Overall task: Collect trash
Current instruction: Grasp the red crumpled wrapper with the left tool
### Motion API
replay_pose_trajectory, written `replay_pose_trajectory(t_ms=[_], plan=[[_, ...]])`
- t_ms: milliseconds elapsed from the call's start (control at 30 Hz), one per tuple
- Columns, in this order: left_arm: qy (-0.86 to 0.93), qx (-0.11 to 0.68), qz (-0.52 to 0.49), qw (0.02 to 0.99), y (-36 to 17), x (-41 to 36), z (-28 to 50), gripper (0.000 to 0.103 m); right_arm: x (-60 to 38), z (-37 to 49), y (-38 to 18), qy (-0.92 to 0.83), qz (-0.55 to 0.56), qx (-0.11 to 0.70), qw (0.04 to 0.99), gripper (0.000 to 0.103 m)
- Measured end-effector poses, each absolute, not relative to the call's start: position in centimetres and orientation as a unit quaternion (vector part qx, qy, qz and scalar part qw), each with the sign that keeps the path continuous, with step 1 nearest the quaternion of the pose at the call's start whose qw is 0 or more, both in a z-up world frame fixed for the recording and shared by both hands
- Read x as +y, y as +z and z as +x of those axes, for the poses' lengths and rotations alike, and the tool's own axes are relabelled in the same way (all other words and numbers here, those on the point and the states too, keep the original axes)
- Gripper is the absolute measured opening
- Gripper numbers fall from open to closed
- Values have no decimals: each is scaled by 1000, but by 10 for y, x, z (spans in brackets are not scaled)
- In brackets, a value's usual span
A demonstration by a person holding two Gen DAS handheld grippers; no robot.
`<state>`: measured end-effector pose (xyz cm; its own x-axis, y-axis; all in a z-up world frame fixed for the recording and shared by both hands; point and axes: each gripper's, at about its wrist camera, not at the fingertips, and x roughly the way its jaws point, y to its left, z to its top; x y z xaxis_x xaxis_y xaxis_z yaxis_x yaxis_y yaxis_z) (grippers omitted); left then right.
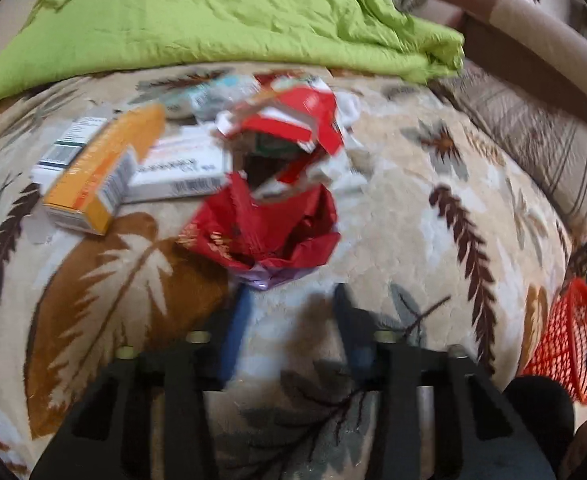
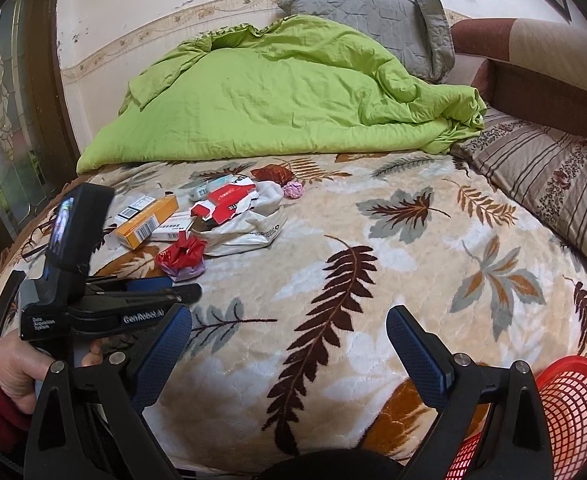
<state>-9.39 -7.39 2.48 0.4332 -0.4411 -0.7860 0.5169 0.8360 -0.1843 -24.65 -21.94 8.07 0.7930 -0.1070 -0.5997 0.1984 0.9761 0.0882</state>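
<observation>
A pile of trash lies on the leaf-patterned blanket (image 2: 333, 216). In the left wrist view my left gripper (image 1: 293, 300) is open, its blue fingers (image 1: 237, 320) just short of a crumpled red wrapper (image 1: 265, 232) with nothing between them. Behind the wrapper sit a torn red-and-white carton (image 1: 289, 120), an orange box (image 1: 101, 172) and a white box (image 1: 181, 168). The right wrist view shows the same wrapper (image 2: 183, 256), the left gripper (image 2: 181, 286) close to it, and my right gripper (image 2: 289, 316) open over bare blanket.
A red mesh basket (image 2: 573, 412) stands at the bed's near right edge. A white plastic bag (image 2: 249, 228), a pink foil ball (image 2: 293, 190) and a brown wrapper (image 2: 271, 172) lie in the pile. A green quilt (image 2: 277, 96) is heaped behind. A hand (image 2: 17, 368) holds the left gripper.
</observation>
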Motion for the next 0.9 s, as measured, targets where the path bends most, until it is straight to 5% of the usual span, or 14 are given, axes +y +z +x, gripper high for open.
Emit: replay_pose_trajectory(t_ms=[167, 233, 267, 467, 500, 600, 833, 900], plan=[[-290, 458, 16, 840, 36, -68, -89, 32, -221, -245, 79, -82, 80, 315, 942, 100], [-292, 454, 19, 841, 38, -69, -87, 52, -221, -244, 78, -80, 80, 318, 941, 100], [-293, 451, 21, 843, 38, -71, -86, 54, -221, -244, 78, -80, 80, 319, 941, 100], [-285, 453, 44, 844, 29, -87, -72, 55, -226, -242, 74, -75, 92, 327, 938, 100], [-283, 452, 41, 845, 27, -89, -69, 54, -227, -241, 74, -73, 97, 329, 937, 100], [-275, 462, 29, 843, 19, -89, -61, 24, -230, -240, 72, -65, 108, 333, 934, 100], [-283, 442, 5, 851, 25, -67, -70, 17, -235, -213, 79, -4, 122, 334, 935, 97], [-287, 432, 12, 855, 30, -59, -81, 17, -238, -191, 80, 17, 115, 345, 931, 80]])
